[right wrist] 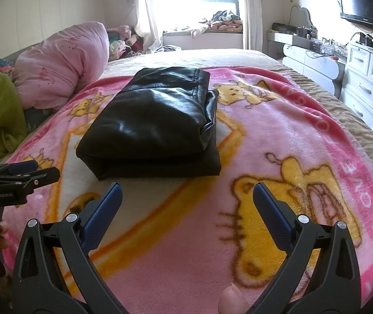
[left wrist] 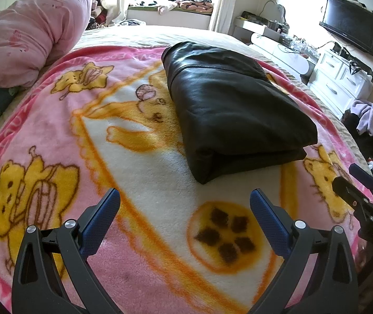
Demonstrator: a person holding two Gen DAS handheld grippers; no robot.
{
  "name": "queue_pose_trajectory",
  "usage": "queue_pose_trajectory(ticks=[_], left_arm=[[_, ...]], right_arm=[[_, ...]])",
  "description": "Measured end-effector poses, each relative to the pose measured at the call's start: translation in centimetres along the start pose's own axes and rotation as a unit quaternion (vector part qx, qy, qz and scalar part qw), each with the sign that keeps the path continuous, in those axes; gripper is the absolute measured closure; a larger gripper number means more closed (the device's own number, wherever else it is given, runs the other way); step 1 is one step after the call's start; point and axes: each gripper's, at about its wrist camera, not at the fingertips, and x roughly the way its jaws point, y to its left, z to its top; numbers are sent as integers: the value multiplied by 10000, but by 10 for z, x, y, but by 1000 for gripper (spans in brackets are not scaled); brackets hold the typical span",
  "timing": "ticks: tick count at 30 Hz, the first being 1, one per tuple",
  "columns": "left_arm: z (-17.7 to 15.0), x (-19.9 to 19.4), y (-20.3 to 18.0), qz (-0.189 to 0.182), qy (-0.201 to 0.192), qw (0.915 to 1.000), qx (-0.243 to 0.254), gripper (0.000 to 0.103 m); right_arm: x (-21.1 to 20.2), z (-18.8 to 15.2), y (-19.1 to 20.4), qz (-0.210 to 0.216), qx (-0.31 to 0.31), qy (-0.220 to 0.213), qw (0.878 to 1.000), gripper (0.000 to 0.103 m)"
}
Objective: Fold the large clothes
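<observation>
From the left wrist camera, the left gripper (left wrist: 185,198) hangs above the pink cartoon blanket (left wrist: 55,136) with its blue-padded fingers (left wrist: 102,219) spread wide, holding nothing. Ahead of it the black leather garment (left wrist: 233,104) lies folded into a thick rectangle on the blanket — well clear of the fingertips. The right gripper (left wrist: 354,183) shows at the right edge, over the blanket's border.

From the right wrist camera, the right gripper (right wrist: 186,193) is likewise parted and empty, just short of the garment's (right wrist: 152,120) near folded edge. The left gripper (right wrist: 27,172) enters from the left edge. A pink duvet (right wrist: 61,62) is bundled beyond the blanket (right wrist: 278,136) — beside the wall.
</observation>
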Motion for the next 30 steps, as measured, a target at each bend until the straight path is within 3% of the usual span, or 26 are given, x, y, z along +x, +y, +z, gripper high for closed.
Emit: queue_pose_trajectory(ticks=[30], left_arm=[[2,0,2,131,15,9999,67,4]], right_arm=[[0,0,1,-8,-8,3,10000,9]])
